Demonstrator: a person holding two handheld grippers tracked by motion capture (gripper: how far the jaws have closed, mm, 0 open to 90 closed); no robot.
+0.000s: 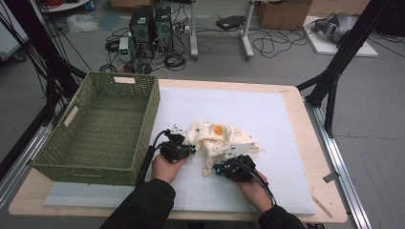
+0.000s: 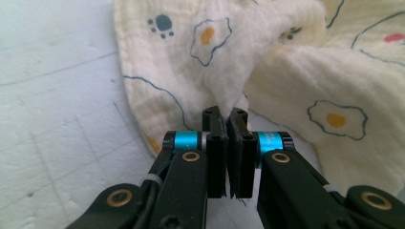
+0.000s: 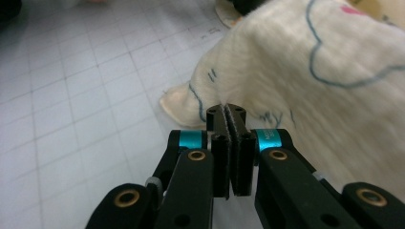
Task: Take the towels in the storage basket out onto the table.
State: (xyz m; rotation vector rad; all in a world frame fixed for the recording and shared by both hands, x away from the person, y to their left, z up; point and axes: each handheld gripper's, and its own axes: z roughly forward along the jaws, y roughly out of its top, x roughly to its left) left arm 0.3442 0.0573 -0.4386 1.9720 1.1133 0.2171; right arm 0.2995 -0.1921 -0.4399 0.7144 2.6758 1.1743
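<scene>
Left gripper (image 2: 224, 114): pinches a fold of egg-print cloth (image 2: 296, 71), lifting it.
Right gripper (image 3: 226, 110): clamps the cloth's edge at 5 o'clock, to spread it.
Wicker basket (image 1: 76, 157): waits at 9 o'clock.

Cream cloth (image 1: 217, 138), a soft, crinkled fabric printed with fried-egg motifs, dark paw prints and thin blue outlines, plus one red mark. It lies crumpled in a loose heap on the white gridded mat, just beside the long right wall of the green woven basket (image 1: 150, 114), with one flatter flap spread away from the basket. Two points of the fabric are pulled up into pinched peaks: one on the side nearer the basket, one at the edge farther from it.
</scene>
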